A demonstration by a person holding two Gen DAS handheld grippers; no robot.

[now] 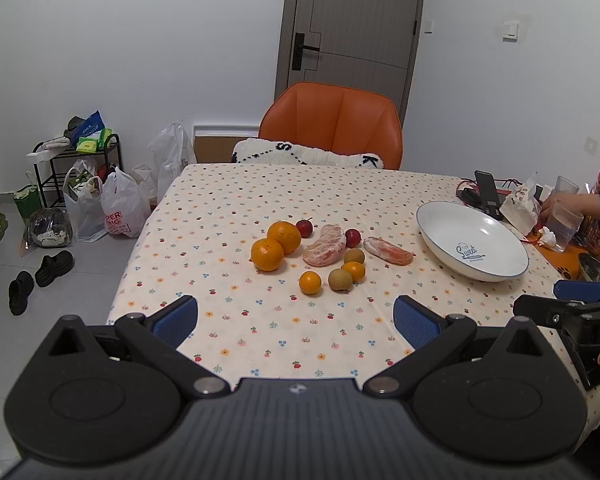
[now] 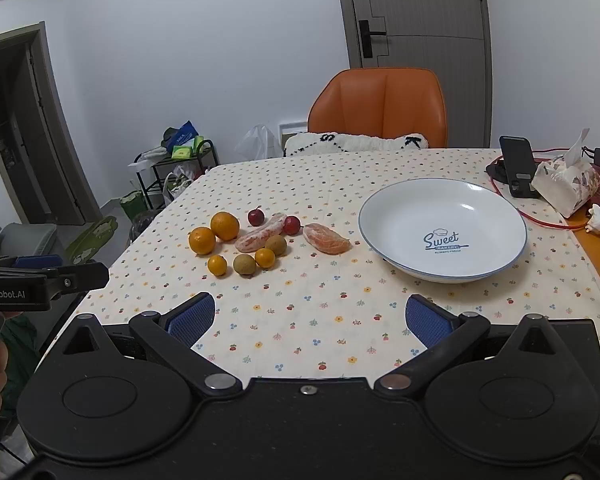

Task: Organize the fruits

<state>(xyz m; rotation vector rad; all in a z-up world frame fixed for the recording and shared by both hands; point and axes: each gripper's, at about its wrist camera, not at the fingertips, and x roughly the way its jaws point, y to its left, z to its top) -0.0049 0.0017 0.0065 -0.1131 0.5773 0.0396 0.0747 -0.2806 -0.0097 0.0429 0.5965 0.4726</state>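
A cluster of fruit lies mid-table on the flowered cloth: two oranges (image 1: 276, 246) (image 2: 214, 232), two small kumquats (image 1: 310, 282), two brownish longans (image 1: 340, 279), two red small fruits (image 1: 304, 228), and two peeled pomelo segments (image 1: 325, 246) (image 2: 326, 239). A white plate (image 1: 440, 220) (image 2: 400, 208) marked "Sweet" stands empty to the right of them. My left gripper (image 1: 296, 322) hovers open near the front edge, short of the fruit. My right gripper (image 2: 310, 320) is open too, nearer the plate, holding nothing.
An orange chair (image 1: 332, 120) with a white cushion stands at the far side. A phone on a stand (image 2: 518, 168), a tissue pack (image 2: 566, 184), a glass and a person's hand (image 1: 556, 208) crowd the right edge. Bags, a rack and shoes are on the floor left.
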